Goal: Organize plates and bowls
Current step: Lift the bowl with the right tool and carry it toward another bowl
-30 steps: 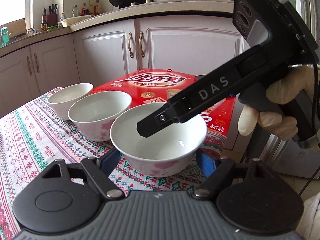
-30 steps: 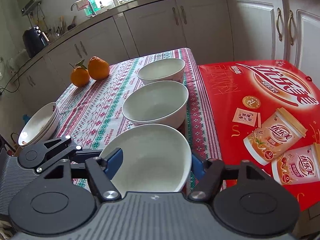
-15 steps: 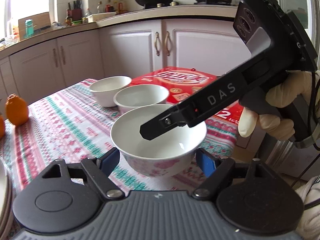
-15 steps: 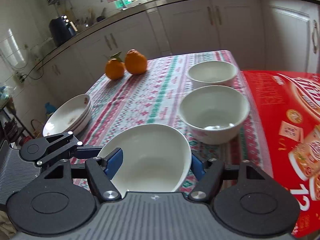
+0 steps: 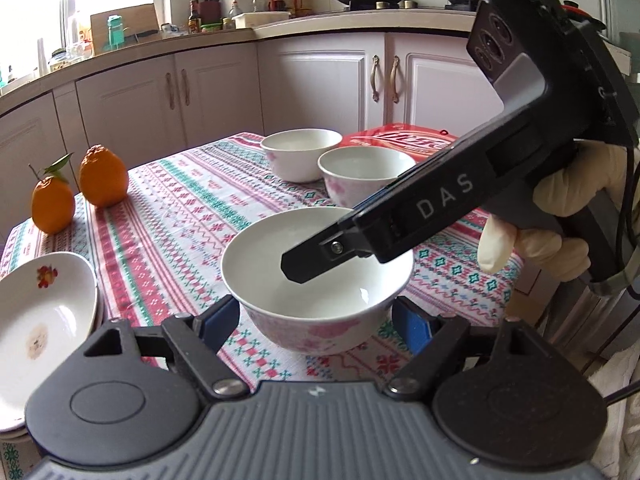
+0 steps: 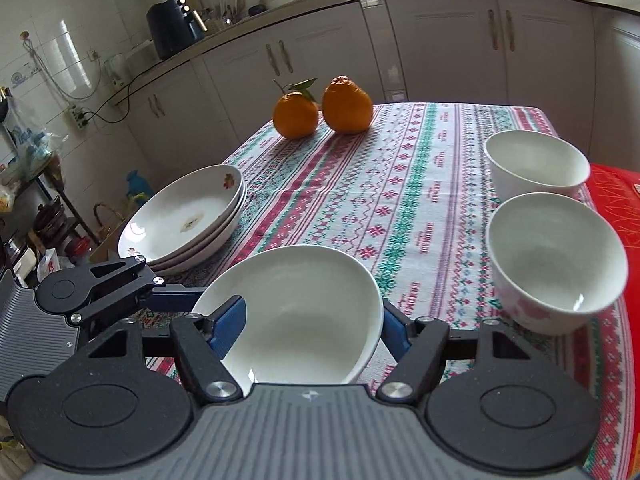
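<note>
Jaws of the left gripper (image 5: 318,320) stand part open, blue pads flanking a pink-flowered bowl (image 5: 316,276); whether the pads press its wall I cannot tell from this view. Bowl upright, mouth up, above the patterned tabletop (image 5: 192,216). The right gripper (image 5: 292,266) reaches in from the right, one black finger lying across the bowl's mouth; a gloved hand (image 5: 560,216) holds it. Two more bowls (image 5: 300,152) beyond, plate stack (image 5: 44,312) at left, two oranges (image 5: 80,184) behind.

Right wrist view: jaws clenched on the same bowl (image 6: 296,312), one blue pad inside the rim at left, the other outside at right. Bowl tilted, mouth facing away from the camera. Left gripper's finger comes in from the left. Plate stack left; two bowls upright at right, beside a red box (image 6: 616,216).
</note>
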A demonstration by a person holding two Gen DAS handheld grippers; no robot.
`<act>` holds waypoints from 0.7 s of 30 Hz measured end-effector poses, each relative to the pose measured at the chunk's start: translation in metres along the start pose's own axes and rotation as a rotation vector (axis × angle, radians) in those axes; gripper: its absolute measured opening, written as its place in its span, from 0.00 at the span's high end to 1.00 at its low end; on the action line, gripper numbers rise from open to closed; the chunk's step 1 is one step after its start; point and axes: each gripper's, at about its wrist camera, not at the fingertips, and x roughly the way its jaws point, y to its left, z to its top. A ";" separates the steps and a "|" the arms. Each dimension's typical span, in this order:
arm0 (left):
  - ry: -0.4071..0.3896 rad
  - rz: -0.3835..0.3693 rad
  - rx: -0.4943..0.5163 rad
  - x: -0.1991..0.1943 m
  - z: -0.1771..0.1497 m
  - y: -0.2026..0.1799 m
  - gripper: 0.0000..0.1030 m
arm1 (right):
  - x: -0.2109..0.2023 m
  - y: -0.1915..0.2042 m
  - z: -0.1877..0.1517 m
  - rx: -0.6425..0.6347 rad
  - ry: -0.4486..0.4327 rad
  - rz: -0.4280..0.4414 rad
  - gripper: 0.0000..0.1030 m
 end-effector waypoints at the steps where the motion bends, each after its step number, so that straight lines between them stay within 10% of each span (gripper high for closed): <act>1: 0.002 0.001 -0.004 0.000 -0.001 0.001 0.19 | 0.002 0.001 0.000 -0.001 0.004 0.002 0.26; 16: 0.010 0.000 -0.009 0.002 -0.010 0.011 0.19 | 0.014 0.008 0.001 -0.031 0.015 -0.004 0.26; 21: 0.018 -0.013 -0.007 0.001 -0.012 0.010 0.16 | 0.013 0.011 0.000 -0.045 0.007 0.011 0.10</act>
